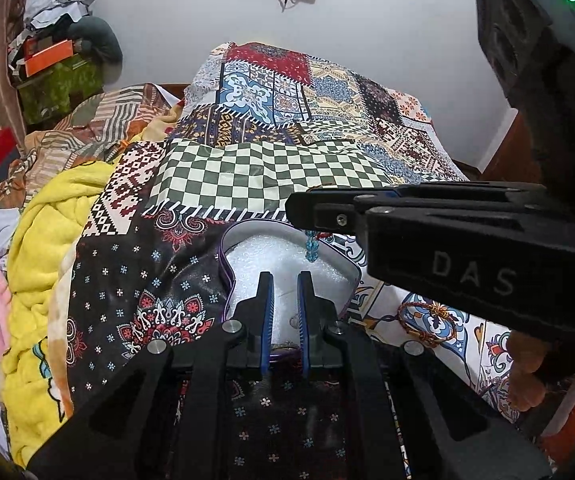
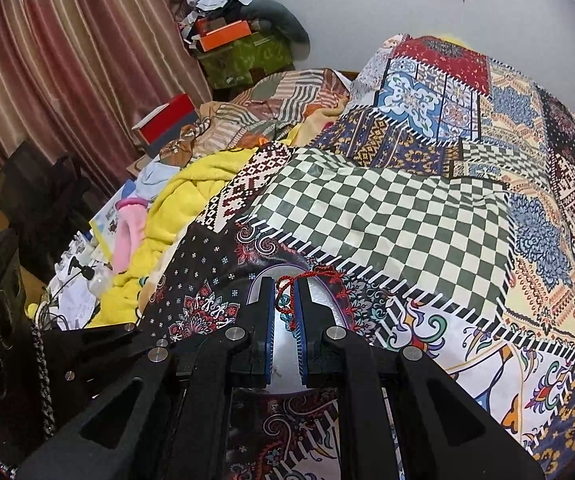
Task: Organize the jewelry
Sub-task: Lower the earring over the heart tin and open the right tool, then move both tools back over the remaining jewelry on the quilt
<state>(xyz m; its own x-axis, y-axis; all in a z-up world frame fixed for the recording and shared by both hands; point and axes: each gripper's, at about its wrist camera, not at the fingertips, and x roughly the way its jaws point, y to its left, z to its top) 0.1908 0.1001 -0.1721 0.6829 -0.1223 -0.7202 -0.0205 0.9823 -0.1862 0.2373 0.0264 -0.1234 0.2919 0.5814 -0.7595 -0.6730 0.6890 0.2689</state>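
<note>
So this was all on a bed (image 1: 135,280) covered with a patchwork bedsheet, no tabletop anywhere. A purple-rimmed jewelry box (image 1: 287,256) with white foam lining sat open on the dark floral patch.

Left claw (image 1: 286,280) hovered right over the near end of that box, its 2 blue-padded fingers (image 1: 265,320) parted a little with only foam showing between them, so it had nothing in it.

Right claw (image 2: 286,286) was nearly closed and pinching a red cord (image 2: 291,292) near the fingertips, with the cord's loose end trailing off over the far edge of the box. From the left wrist view you could see that same claw reaching in from the right above the box, with a string of blue beads (image 1: 311,246) dangling from its tip, hanging just over the foam near the box's right rim.

A 2nd piece, a reddish braided bracelet (image 1: 427,318), lay on the white patterned patch just right of the box, not touching it.

Yellow blanket (image 1: 47,232) was bunched up along the left side.
</note>
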